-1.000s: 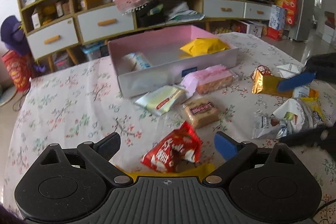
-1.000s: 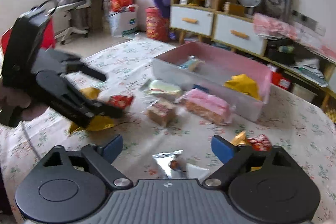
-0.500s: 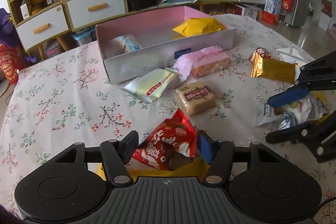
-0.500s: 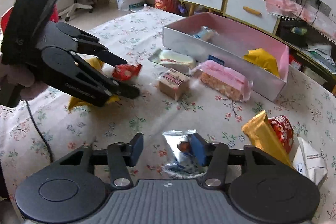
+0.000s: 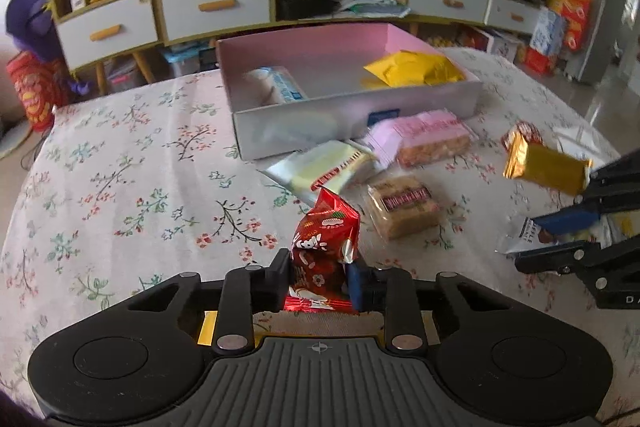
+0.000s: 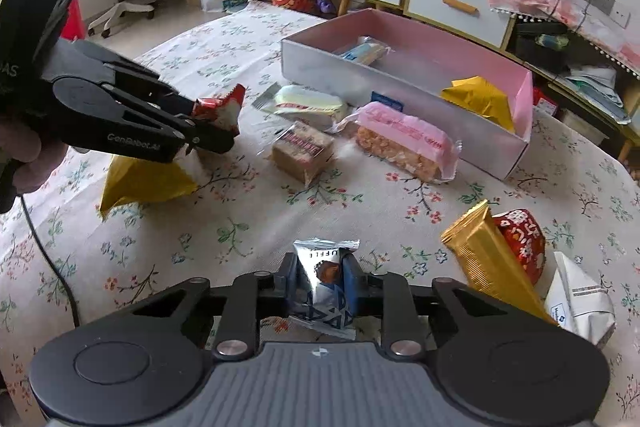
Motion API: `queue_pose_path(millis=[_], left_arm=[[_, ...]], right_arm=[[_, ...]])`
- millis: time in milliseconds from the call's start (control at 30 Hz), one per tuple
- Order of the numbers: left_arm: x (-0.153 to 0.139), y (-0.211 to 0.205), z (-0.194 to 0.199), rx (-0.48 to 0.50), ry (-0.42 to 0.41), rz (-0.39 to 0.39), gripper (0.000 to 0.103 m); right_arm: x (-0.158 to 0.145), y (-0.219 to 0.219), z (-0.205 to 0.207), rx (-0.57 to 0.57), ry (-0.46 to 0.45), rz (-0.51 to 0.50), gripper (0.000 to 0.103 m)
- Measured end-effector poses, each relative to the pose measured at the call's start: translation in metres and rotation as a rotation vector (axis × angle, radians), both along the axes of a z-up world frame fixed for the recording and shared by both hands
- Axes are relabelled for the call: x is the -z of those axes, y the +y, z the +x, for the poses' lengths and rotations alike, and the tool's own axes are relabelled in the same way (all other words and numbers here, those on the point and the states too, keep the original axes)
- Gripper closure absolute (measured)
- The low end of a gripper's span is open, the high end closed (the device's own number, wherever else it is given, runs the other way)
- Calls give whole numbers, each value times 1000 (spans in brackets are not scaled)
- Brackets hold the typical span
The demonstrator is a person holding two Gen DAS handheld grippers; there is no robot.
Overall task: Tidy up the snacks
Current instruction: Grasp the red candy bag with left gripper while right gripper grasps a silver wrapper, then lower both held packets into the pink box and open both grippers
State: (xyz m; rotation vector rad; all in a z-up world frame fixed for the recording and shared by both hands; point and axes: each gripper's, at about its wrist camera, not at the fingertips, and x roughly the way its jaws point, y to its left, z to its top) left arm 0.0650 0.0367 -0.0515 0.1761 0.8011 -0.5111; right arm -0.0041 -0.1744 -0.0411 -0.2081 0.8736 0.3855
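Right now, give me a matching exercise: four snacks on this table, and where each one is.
Snacks:
1. red packet
2. silver packet
3. yellow packet
4. pink-wrapped bar

Places:
A. inside the pink box
B. on the tablecloth, just outside the box
C. between the left gripper's jaws
D. between the right gripper's jaws

Pairs: 1-C, 2-D, 3-A, 4-B

hidden: yellow packet (image 5: 208,327) mostly under hand-held gripper | cut off: white packet (image 6: 580,303) lower part behind gripper body

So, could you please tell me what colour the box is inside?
Pink inside the box, with grey outer walls; the left wrist view shows it best.
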Motion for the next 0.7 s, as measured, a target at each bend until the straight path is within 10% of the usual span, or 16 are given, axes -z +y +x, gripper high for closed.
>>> queue_pose_path(millis=[700], left_arm=[[-21, 1, 12, -81, 4, -85, 78]], right_arm=[[-23, -10, 21, 106, -26, 126, 98]])
